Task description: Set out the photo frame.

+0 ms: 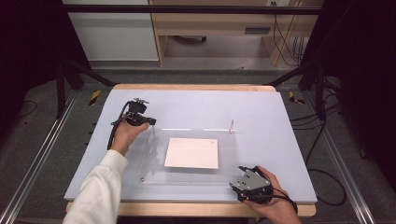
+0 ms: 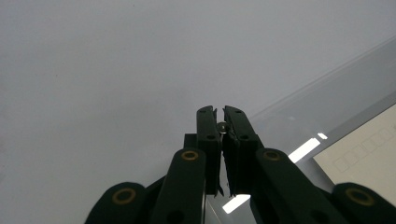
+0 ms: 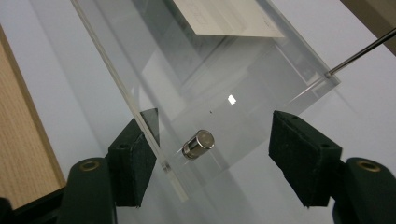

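Blue mat [image 1: 261,112]: clear acrylic plate [image 1: 229,154] over white card [image 1: 192,153]

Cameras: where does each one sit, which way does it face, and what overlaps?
High view: above the person's side, facing forward and down on the table; shows both forearms, left gripper, right gripper.
Left gripper view: on the left gripper, looking along shut jaws pinching a small metal pin.
Right gripper view: on the right gripper, jaws straddling a metal peg.
Shared: clear acrylic sheet and white paper.
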